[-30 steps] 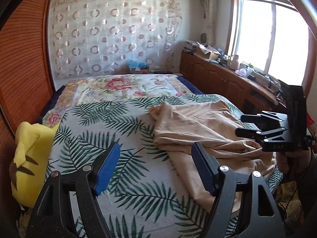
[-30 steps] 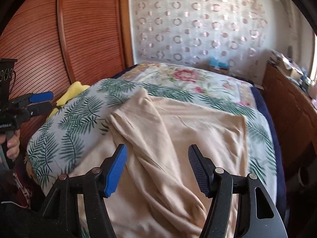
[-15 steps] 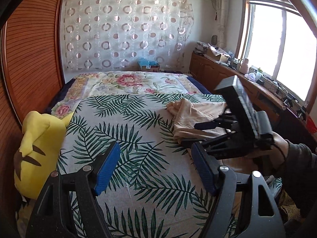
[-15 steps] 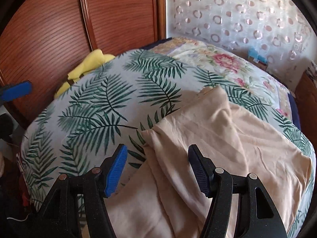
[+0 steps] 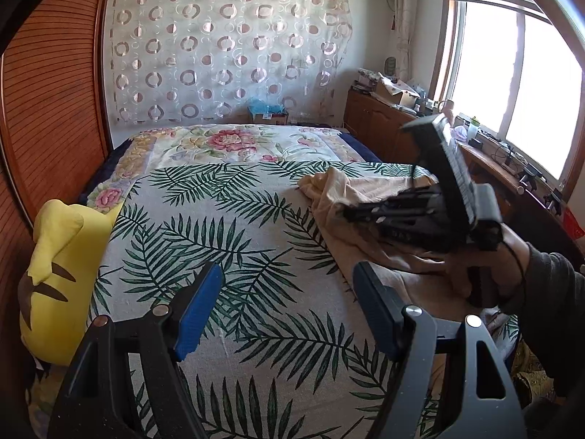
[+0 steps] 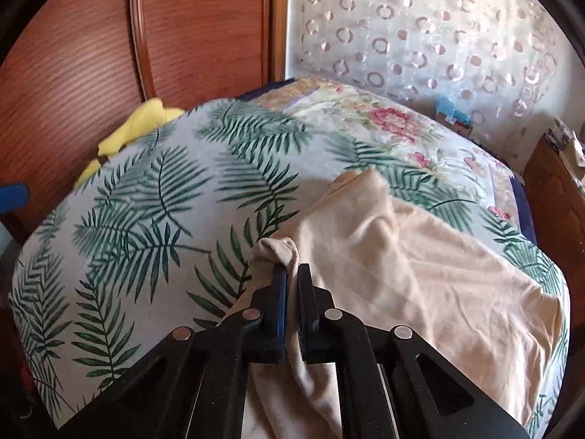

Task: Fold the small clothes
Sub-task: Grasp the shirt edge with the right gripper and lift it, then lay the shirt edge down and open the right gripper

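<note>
A beige garment (image 6: 420,278) lies crumpled on the right half of the bed, over the palm-leaf cover (image 6: 146,219). My right gripper (image 6: 290,274) is shut on a bunched fold at the garment's left edge, cloth pinched between its jaws. In the left wrist view the same garment (image 5: 351,190) shows at the right, with the right gripper (image 5: 351,214) and the person's hand (image 5: 475,267) over it. My left gripper (image 5: 285,307) stands open above the bare leaf cover, left of the garment, nothing between its blue pads.
A yellow plush toy (image 5: 55,274) leans at the bed's left edge against the wooden wardrobe doors (image 5: 47,109). A floral quilt (image 5: 226,146) covers the far end. A cluttered wooden cabinet (image 5: 402,124) runs under the window on the right.
My right gripper swept left and down over the garment, then closed on a fold at its left edge. The left gripper stayed open and barely shifted.
</note>
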`<state>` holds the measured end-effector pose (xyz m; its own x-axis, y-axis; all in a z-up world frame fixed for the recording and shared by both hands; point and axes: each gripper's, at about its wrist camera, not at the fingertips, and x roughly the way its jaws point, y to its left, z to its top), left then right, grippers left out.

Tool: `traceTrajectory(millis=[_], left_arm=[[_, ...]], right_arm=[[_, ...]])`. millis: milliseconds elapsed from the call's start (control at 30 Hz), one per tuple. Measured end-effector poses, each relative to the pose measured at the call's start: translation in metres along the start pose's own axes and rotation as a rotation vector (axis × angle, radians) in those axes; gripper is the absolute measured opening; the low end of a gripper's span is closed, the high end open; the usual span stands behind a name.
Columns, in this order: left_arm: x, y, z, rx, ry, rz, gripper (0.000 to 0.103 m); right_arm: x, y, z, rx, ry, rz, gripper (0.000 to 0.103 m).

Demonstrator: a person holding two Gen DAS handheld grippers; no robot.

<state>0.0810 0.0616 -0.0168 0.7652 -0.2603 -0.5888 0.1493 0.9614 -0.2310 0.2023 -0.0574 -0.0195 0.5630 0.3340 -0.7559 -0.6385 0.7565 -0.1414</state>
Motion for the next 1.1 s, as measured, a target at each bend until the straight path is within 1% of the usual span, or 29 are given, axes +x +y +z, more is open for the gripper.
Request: traceTrajectory(millis=[167,233,333,433,500,600,667,733,767,800,833,900,1000,1067,1100], left_arm=[[0.001,-0.006,0.000,0.006,0.003,-0.006,0.075],[0.003,-0.008,0.000,0.006,0.005,-0.013,0.075],[0.004,-0.011,-0.001,0.012,0.010,-0.022,0.075],[0.005,-0.016,-0.002,0.023,0.014,-0.030,0.075],[0.006,-0.018,-0.002,0.027,0.017,-0.035,0.075],[0.008,-0.020,-0.002,0.032,0.021,-0.039,0.075],[0.008,-0.023,-0.003,0.034,0.024,-0.042,0.075],[0.009,-0.025,-0.003,0.036,0.026,-0.042,0.075],[0.009,-0.026,-0.004,0.037,0.028,-0.044,0.075],[0.010,-0.027,-0.005,0.038,0.030,-0.046,0.075],[0.011,-0.028,-0.005,0.041,0.033,-0.049,0.075],[0.012,-0.032,-0.006,0.048,0.037,-0.052,0.075],[0.014,-0.038,-0.007,0.053,0.040,-0.065,0.075],[0.017,-0.043,-0.009,0.059,0.046,-0.072,0.075],[0.017,-0.046,-0.009,0.062,0.049,-0.076,0.075]], right_arm=[[-0.048,-0.033,0.004,0.081,-0.120,-0.015,0.005],[-0.065,-0.050,0.005,0.101,-0.150,-0.046,0.005],[-0.088,-0.081,0.004,0.144,-0.169,-0.095,0.005],[-0.105,-0.112,0.002,0.193,-0.171,-0.159,0.005],[-0.108,-0.132,-0.001,0.217,-0.157,-0.213,0.005],[-0.094,-0.156,-0.004,0.266,-0.106,-0.277,0.005],[-0.075,-0.167,-0.007,0.295,-0.055,-0.295,0.005],[-0.064,-0.170,-0.008,0.313,-0.022,-0.329,0.006],[-0.059,-0.171,-0.010,0.330,-0.008,-0.336,0.009],[-0.055,-0.171,-0.005,0.348,0.006,-0.325,0.014],[-0.053,-0.169,-0.007,0.360,0.011,-0.319,0.020],[-0.056,-0.164,-0.012,0.360,0.010,-0.324,0.022],[-0.069,-0.139,-0.022,0.321,-0.015,-0.287,0.023],[-0.080,-0.120,-0.035,0.298,-0.025,-0.249,0.027],[-0.085,-0.110,-0.044,0.290,-0.025,-0.230,0.032]])
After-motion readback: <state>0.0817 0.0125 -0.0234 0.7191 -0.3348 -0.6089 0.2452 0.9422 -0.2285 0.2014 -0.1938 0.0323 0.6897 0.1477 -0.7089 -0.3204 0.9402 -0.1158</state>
